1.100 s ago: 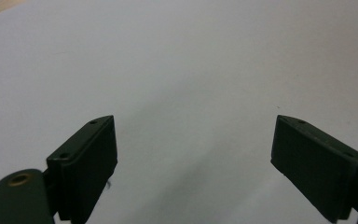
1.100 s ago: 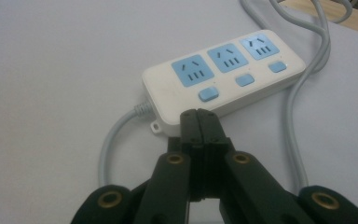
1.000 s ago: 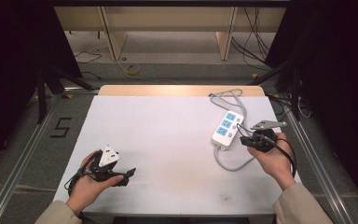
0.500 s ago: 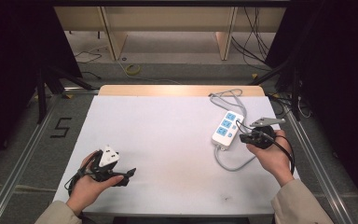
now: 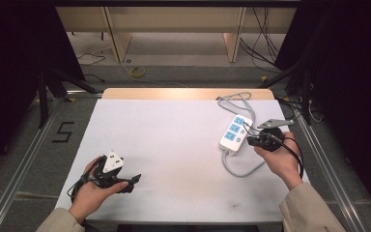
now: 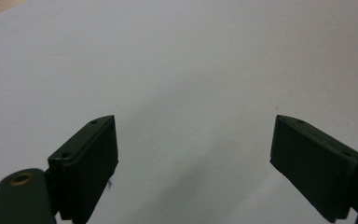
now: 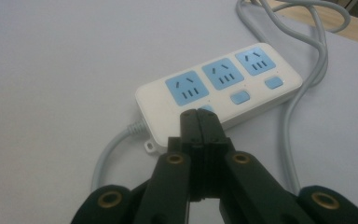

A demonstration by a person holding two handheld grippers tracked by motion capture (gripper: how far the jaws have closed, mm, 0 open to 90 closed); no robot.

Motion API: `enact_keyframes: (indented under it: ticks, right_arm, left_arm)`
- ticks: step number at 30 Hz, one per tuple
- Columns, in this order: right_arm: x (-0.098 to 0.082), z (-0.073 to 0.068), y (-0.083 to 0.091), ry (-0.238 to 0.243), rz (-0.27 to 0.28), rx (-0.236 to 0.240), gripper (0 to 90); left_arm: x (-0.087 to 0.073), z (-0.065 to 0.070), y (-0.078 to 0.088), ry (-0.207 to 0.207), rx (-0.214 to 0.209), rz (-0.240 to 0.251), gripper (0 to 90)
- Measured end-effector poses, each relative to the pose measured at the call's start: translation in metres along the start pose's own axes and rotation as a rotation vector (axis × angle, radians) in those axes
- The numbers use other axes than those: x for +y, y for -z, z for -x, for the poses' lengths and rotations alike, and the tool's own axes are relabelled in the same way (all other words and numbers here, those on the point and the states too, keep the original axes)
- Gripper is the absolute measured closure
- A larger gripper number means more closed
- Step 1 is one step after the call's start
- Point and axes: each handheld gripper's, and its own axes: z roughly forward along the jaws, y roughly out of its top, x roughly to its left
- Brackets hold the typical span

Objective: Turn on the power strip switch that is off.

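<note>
White table | power strip touching closed right tool tips

We hold the left gripper low in our left hand, its jaws spread wide apart with nothing between them. Well off to its right, our right hand grips the right gripper, whose jaws are pressed flat together, tips pointing away from the wrist. Both forearms reach forward in pale sleeves.
</note>
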Motion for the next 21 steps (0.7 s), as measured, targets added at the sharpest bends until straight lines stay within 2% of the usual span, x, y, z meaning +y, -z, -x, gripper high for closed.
enact_keyframes:
  ticks: [21]
  right_arm:
    - [0.0085, 0.0022, -0.0067, 0.002, -0.01, -0.007, 90.0]
  left_arm:
    - [0.0001, 0.0001, -0.0004, 0.0, 0.001, 0.002, 14.7]
